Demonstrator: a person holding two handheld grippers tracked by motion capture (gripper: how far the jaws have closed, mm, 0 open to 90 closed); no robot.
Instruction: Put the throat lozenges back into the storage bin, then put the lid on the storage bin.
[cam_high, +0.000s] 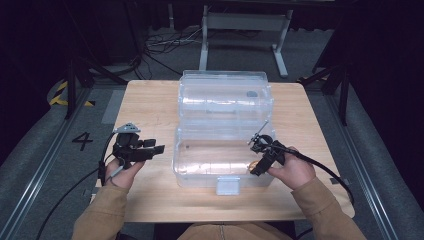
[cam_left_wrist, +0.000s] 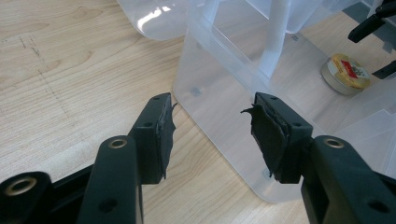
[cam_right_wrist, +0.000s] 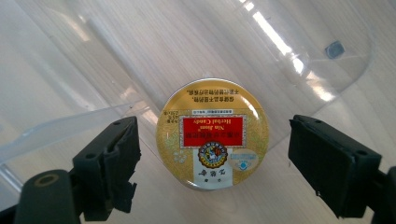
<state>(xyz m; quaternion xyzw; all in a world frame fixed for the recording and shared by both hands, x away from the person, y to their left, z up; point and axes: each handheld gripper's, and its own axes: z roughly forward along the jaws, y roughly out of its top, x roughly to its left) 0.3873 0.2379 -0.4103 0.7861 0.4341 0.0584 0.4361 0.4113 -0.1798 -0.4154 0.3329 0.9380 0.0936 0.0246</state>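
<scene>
Your right gripper (cam_right_wrist: 212, 154) hangs over the herbal candy tin (cam_right_wrist: 213, 133), which lies flat on the floor of the clear plastic storage box (cam_high: 200, 150) near its right front corner; the fingers (cam_right_wrist: 109, 165) are spread on either side of it, not touching. Your left gripper (cam_left_wrist: 212, 135) rests spread wide on the counter (cam_high: 150, 110), just beside the box's left wall.

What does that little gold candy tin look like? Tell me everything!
The candy tin is round, flat and shiny gold, likely metal. Its lid has a red label with writing and a small crest. It lies flat, lid up and shut, on the floor of the clear plastic box. The right gripper straddles it, jaws open, not touching.
</scene>
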